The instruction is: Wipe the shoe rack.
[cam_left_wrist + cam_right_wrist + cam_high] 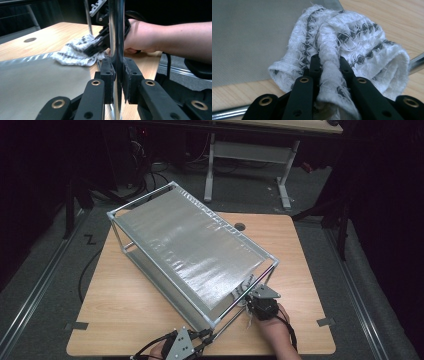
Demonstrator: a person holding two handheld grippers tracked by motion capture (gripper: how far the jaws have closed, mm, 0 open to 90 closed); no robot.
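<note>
1. Cloth (342, 42): soft, light, frayed weave, bunches easily; lies at the rack's (165, 227) lower shelf edge near the table's (125, 305) front right corner.
2. Right gripper (328, 66) pinches a cloth fold; grip mid-bunch.
3. Left gripper (117, 72) clamps the rack's metal post (116, 30): stiff, slick.

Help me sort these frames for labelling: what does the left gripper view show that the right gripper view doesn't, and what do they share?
Left gripper view alone: the left gripper shut on the rack's upright chrome post, with the person's hand beyond it. Right gripper view alone: the right gripper shut on a bunched fold of the cloth, seen close up. Both: the white, dark-patterned cloth, the grey shelf and the wooden table.
</note>
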